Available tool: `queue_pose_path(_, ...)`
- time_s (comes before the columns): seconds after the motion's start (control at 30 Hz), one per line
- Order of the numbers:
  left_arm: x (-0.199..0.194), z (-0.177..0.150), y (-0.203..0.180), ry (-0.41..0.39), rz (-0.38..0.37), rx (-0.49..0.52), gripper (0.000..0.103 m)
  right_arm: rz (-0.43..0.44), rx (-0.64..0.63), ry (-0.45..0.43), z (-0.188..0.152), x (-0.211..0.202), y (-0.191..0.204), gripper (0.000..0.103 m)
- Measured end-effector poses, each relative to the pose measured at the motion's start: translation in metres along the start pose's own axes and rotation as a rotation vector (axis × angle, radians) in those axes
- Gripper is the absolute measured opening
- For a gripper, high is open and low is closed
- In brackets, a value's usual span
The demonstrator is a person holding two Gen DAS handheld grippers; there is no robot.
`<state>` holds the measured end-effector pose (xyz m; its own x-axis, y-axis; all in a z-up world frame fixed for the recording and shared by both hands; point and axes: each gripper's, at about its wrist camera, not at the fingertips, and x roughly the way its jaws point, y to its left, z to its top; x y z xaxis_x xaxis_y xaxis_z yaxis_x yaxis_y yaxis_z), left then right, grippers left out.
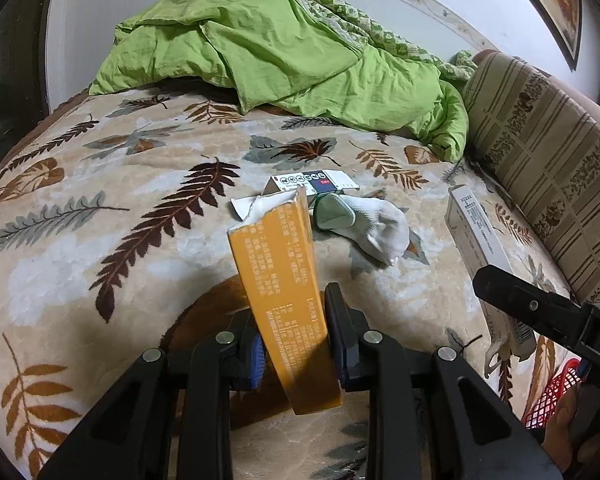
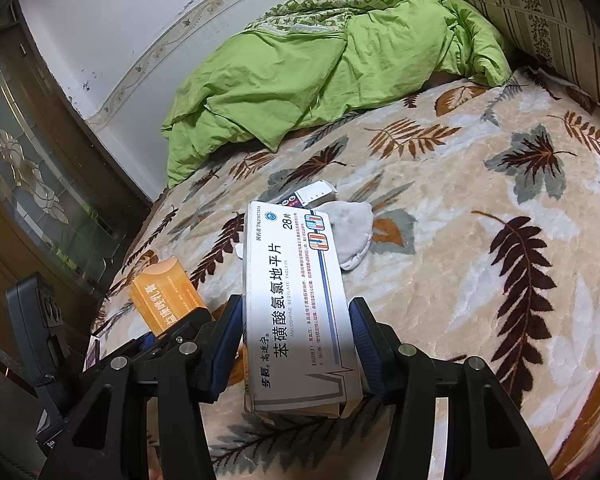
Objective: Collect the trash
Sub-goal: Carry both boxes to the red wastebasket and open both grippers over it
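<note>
Left wrist view. Left gripper (image 1: 296, 344): jaws clamped on an orange carton (image 1: 280, 288), torn open at its far end, held lifted and tilted above the leaf-print blanket (image 1: 100, 240) that covers the bed. Held by its near end, probably so the torn end stays clear for dropping. Beyond it lie a small white box (image 1: 320, 182) and a white sock (image 1: 368, 226) with a green toe, touching each other or nearly so. To the right, the white tablet box (image 1: 476, 232) is carried by the right gripper, of which only one finger shows here. At the lower right edge, a red mesh basket (image 1: 556, 392), likely the trash receptacle. Far side: green quilt (image 1: 280, 52); striped cushion (image 1: 540, 152) at right.

Right wrist view. Right gripper (image 2: 296, 348): jaws closed on the white tablet box (image 2: 296, 300), gripped across its width, printed face up, held above the blanket (image 2: 480, 280). Orange carton (image 2: 168, 300) at the near left, in the left gripper. Small white box (image 2: 314, 194) and sock (image 2: 350, 236) remain on the bed beyond.

Judgement: both hands are loaded; the small box appears to be trash still uncollected, the sock probably is not.
</note>
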<state>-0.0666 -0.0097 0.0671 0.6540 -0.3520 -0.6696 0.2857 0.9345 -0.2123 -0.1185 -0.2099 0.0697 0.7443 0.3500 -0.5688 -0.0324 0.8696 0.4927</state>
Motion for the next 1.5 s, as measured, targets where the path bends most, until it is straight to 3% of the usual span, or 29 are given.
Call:
queue_pose_path(0.4,-0.002,-0.002,-0.008,-0.002,-0.018,0.02,0.025,0.007,-0.001,-0.007,0.001,-0.004,0.002,0.057)
queue_pose_path(0.77,-0.02,-0.01,-0.041,0.002,-0.101,0.069,0.025,0.046,0.083,-0.008,-0.008,-0.039,-0.013,0.057)
queue_pose_path(1.13,-0.051,-0.017,-0.11,-0.008,-0.235,0.194,0.025,0.024,0.13,-0.095,-0.016,-0.125,-0.041,0.057)
queue_pose_path(1.5,-0.076,-0.039,-0.213,0.043,-0.432,0.37,0.026,-0.129,0.24,-0.193,-0.048,-0.233,-0.106,0.057)
